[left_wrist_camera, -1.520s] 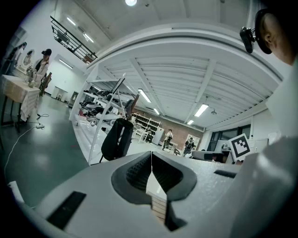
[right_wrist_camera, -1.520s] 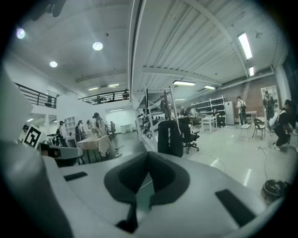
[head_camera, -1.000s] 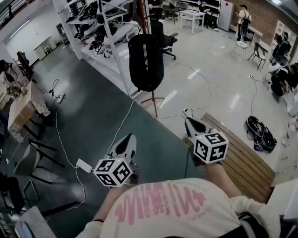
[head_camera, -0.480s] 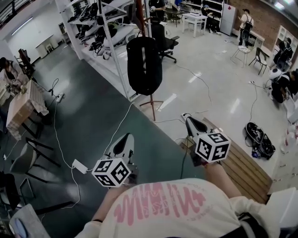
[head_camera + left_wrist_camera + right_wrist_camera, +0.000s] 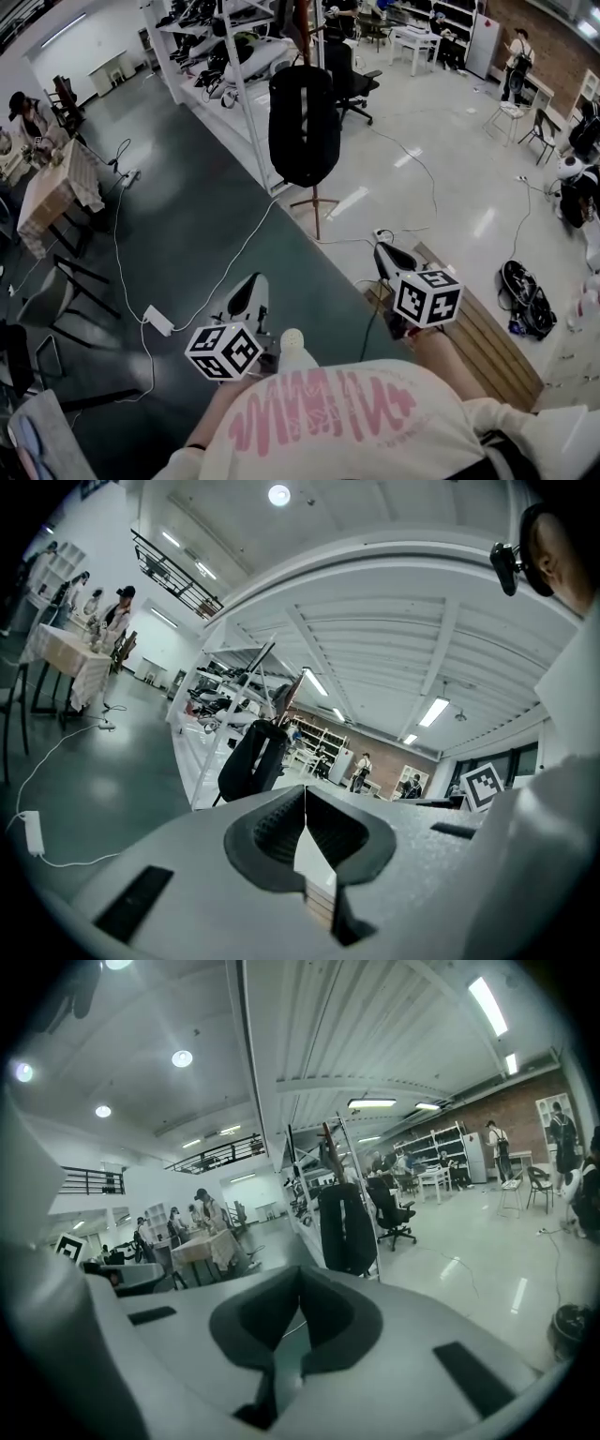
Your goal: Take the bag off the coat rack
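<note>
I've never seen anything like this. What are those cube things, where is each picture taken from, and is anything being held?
There is no robot: a person holds a two-jaw tool in each hand, the left tool and the right tool; the patterned cubes are part of them. One picture looks down from a camera on the person's head. The other two come from cameras riding on the tools. Both are shut and empty. Ahead, a black bag hangs on a coat rack.

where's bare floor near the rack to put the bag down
Widest bare patch: the dark floor between the coat rack, the white cable and the table. The pale floor right of the rack is open too, with a thin cable across it. Crowded: shelves and office chair behind the bag.
</note>
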`<state>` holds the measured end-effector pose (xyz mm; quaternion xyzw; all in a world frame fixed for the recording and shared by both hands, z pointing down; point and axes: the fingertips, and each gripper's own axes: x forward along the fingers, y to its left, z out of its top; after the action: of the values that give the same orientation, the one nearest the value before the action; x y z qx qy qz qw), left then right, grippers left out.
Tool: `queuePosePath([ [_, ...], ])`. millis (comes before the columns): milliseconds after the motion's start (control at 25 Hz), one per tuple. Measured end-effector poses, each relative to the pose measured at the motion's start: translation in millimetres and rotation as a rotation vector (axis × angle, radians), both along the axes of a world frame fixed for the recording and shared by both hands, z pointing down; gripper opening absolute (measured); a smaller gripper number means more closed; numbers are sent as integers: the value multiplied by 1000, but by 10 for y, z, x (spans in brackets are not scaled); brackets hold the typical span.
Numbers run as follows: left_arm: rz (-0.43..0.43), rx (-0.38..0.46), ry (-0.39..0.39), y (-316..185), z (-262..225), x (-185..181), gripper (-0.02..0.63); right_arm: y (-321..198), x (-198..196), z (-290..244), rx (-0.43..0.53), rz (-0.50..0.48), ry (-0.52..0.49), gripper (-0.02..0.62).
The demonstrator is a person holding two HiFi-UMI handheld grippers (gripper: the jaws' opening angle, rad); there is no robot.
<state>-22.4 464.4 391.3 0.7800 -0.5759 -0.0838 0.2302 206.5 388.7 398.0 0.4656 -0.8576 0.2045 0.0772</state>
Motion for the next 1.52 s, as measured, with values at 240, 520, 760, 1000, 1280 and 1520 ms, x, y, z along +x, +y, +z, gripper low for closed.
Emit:
queuePosePath([
  [240, 0, -23, -1, -281, 117, -146, 5, -274, -160, 180, -40, -7, -5, 6],
  [520, 8, -28, 0, -937, 91, -426, 5, -902, -505, 99, -27, -19, -20, 6],
  [760, 31, 2, -7, -1603, -136, -699, 5, -1523, -778, -52, -18, 1, -39, 6],
  [1000, 60, 17, 5, -2122, -232, -905, 5, -1947, -987, -178, 1, 28, -35, 6],
  [1280, 97, 38, 19, -2634, -278, -1105, 5, -2347, -1176, -225, 11, 55, -19, 6],
  [1520, 119, 56, 36, -3020, -340, -1288, 5, -2660, -1353, -249, 18, 71, -8, 6],
])
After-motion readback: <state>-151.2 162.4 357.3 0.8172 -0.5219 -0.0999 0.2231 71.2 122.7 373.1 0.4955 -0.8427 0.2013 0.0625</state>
